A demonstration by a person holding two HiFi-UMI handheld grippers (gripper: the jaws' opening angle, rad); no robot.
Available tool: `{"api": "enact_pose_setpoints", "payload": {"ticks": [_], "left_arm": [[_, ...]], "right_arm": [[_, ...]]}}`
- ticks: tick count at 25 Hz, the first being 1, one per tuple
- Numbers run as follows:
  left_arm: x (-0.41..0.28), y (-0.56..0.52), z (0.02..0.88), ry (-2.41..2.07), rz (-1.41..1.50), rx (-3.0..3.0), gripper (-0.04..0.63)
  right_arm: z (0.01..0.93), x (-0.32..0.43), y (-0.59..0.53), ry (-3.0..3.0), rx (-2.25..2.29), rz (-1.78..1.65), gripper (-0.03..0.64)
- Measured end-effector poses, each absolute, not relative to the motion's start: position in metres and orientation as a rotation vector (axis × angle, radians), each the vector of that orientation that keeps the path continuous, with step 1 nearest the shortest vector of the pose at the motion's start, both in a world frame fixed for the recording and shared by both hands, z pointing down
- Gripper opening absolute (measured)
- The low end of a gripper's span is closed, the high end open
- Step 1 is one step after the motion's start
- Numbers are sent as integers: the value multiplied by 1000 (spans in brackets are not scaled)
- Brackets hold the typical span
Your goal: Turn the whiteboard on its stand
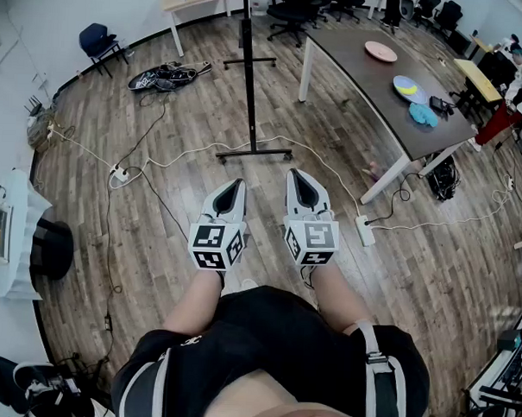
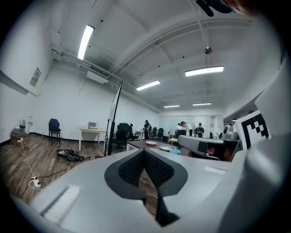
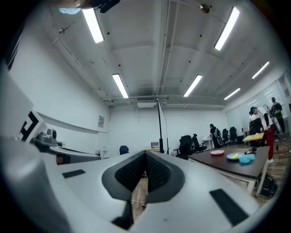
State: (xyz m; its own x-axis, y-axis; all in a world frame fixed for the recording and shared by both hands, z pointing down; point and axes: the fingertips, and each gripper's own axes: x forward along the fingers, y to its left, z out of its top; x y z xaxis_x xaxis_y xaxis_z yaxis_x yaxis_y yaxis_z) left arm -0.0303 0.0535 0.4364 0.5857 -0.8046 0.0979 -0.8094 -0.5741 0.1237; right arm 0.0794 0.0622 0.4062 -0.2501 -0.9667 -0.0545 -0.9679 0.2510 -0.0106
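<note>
Where left gripper (image 1: 234,190) and right gripper (image 1: 298,184) clench empty, wood floor (image 1: 156,242), table (image 1: 362,78), whiteboard (image 1: 249,56).

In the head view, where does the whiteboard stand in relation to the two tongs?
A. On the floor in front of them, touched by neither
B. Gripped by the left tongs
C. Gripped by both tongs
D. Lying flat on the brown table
A: the whiteboard stand is upright on the wooden floor ahead of the left tongs and the right tongs, apart from both; both are closed and empty.
</note>
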Motion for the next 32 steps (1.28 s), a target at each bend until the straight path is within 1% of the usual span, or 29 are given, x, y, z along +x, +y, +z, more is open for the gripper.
{"api": "enact_pose_setpoints", "payload": {"ticks": [15, 27, 32], "left_arm": [[-31, 45, 447, -1312, 46, 2656, 9], [-65, 7, 455, -1307, 14, 2645, 9], [-70, 3, 457, -1285, 21, 2656, 9]], "right_arm": [[415, 67, 56, 2453, -1869, 8, 8], [422, 28, 19, 2481, -1857, 14, 6], [421, 31, 9, 2457, -1889, -2, 6]]}}
